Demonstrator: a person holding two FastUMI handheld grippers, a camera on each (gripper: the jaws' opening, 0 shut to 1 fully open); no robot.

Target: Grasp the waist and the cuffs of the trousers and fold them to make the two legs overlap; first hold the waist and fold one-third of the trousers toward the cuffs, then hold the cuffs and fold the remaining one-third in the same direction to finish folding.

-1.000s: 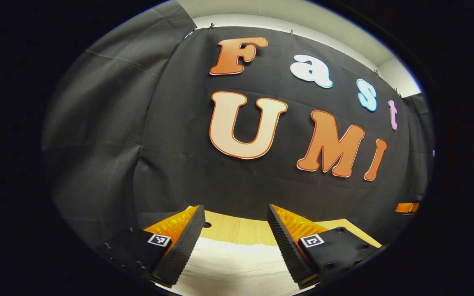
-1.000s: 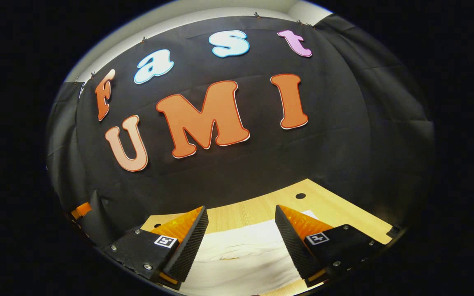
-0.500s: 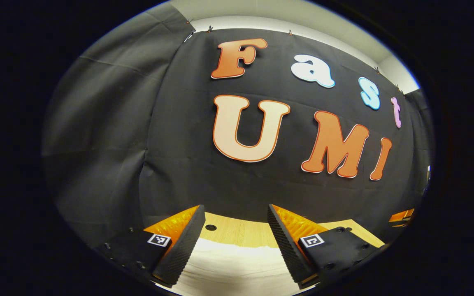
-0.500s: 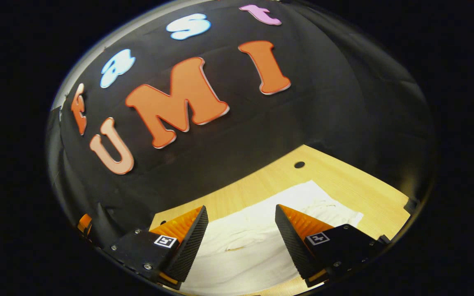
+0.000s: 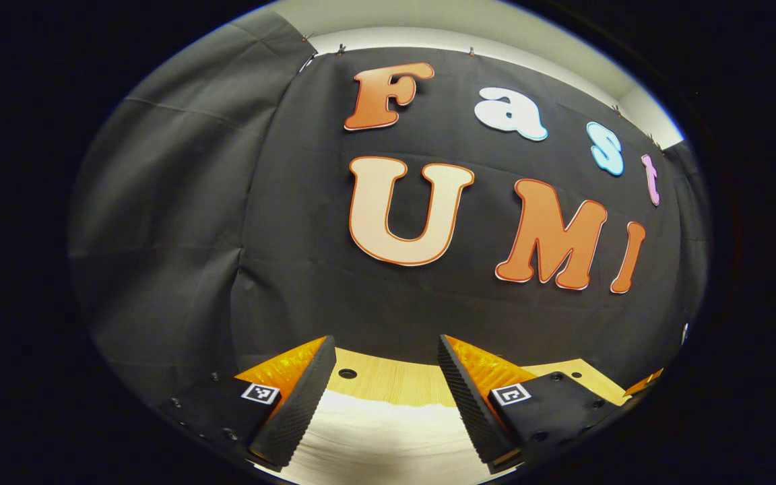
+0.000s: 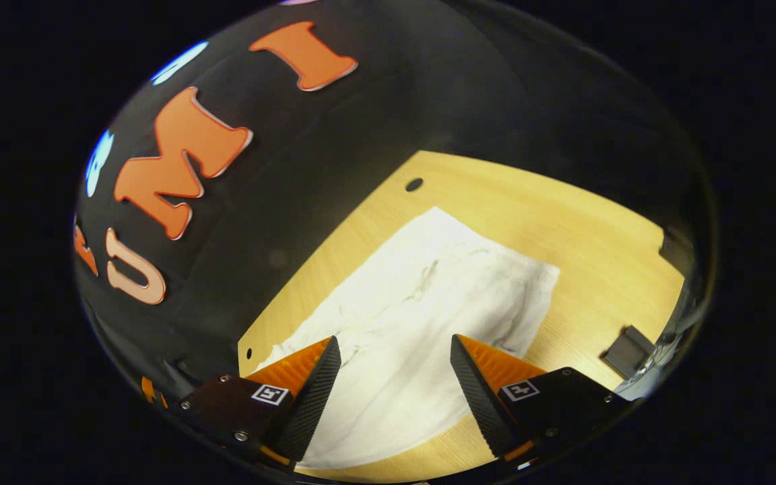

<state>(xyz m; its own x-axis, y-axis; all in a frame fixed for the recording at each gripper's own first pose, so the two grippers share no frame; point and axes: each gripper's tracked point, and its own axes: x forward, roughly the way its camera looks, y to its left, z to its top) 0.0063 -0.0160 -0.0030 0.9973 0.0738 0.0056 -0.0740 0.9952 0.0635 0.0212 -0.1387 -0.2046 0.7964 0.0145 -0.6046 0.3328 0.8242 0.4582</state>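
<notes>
Left gripper [image 5: 382, 397]: I am holding it above the table, jaws spread wide with nothing between them; it is looking mostly at the booth wall.
Trousers [image 6: 422, 316]: they are lying flat on the wooden table [image 6: 563, 209], white, spread out, with wrinkles near the middle. In the left gripper view I am seeing just a pale edge of them [image 5: 388, 431] below the fingers.
Right gripper [image 6: 395, 397]: I am tilting it down over the cloth — jaws wide apart, gripping nothing, fingers hovering above the fabric.
Dark block [image 6: 625, 350]: it is sitting near the table's edge, well apart from the trousers.
Progress: I am judging this as the very start — no hold taken, no fold visible, so overlapping the legs and both thirds are remaining.
</notes>
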